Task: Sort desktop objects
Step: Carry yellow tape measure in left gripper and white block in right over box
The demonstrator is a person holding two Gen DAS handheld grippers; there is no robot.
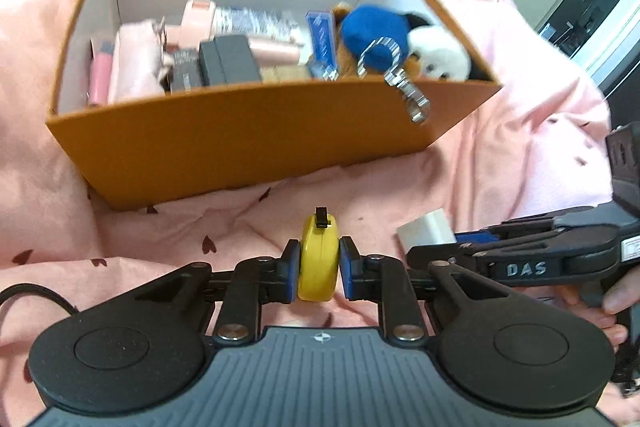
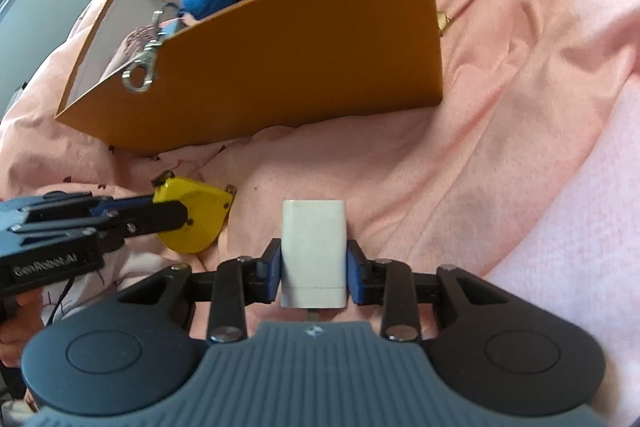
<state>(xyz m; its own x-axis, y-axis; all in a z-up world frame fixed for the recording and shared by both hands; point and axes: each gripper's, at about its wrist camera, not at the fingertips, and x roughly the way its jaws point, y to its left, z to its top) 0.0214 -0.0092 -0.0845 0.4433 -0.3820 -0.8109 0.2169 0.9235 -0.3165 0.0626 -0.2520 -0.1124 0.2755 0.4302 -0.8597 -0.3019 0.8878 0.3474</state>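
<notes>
Your left tongs (image 1: 319,268) clamp the yellow tape measure (image 1: 317,259) and your right tongs (image 2: 313,271) pinch the white charger (image 2: 313,253), both just near of the well-filled orange box (image 1: 256,131) on the pink bedspread (image 1: 100,227), so these two seem all that's left.

White raised letters reading "DAS" are showing on the black side of the right gripper (image 1: 404,259), seen from the left wrist view. Pale lettering reading "GenRobot.AI", slightly blurred, is showing on the black body of the left gripper (image 2: 182,217), seen from the right wrist view. Print on items inside the orange box (image 1: 248,131) is staying too blurred to read.
</notes>
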